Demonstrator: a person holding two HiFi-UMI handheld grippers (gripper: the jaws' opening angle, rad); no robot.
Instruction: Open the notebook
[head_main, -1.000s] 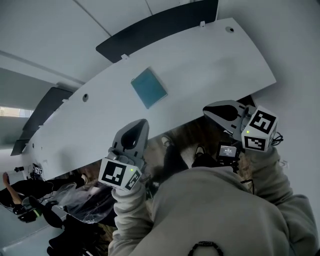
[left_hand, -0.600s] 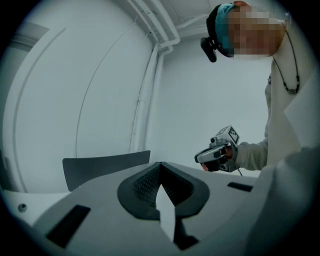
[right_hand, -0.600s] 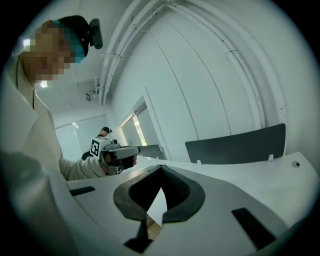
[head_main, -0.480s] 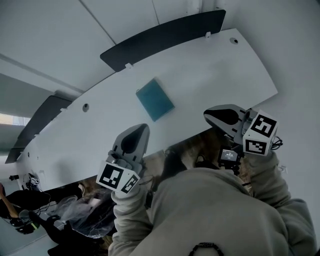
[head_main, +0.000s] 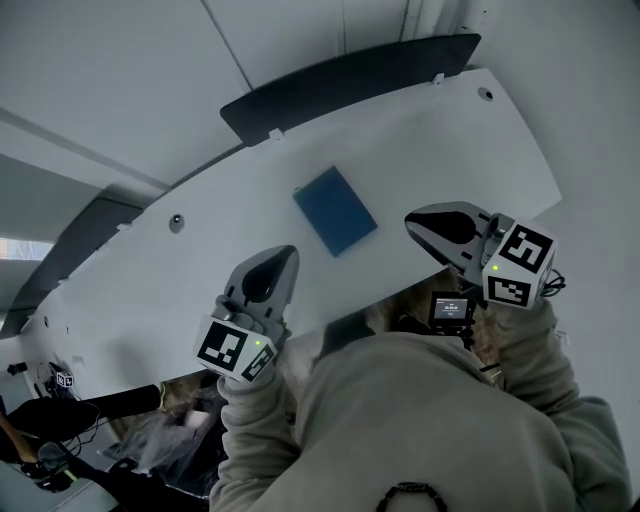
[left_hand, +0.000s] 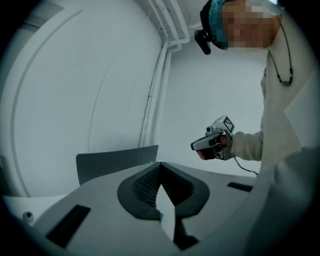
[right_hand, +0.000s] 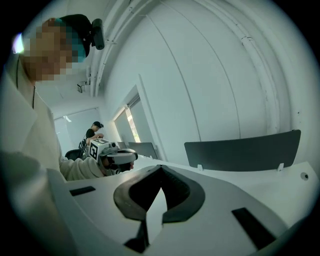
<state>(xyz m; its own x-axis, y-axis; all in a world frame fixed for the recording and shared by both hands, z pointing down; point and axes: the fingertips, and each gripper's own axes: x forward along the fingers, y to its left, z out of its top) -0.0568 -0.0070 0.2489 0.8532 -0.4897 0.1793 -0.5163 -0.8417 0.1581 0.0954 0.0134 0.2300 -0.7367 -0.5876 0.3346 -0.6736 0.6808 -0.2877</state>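
Long white curved counter (head_main: 430, 150), with a dark grey divider panel (head_main: 350, 85) along its far edge. Closed blue rectangular notebook (head_main: 335, 211) lies flat mid-counter. Nearer, 2 tools: left hand-held gripper (head_main: 288, 254) and right hand-held gripper (head_main: 412, 222), both with jaws together, empty, clear of the notebook.

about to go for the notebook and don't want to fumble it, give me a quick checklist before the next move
1. Notebook lies flat on the desk, closed, in plain sight in the head view: ok
2. Left gripper tongs hold nothing: ok
3. Right gripper tongs hold nothing: ok
4. Tongs apart enough to catch the notebook's edge: not ok, both pairs are shut
5. Grippers at the notebook: not ok, both are at the desk's near edge, apart from it
6. Which side of the notebook is the spine: cannot tell
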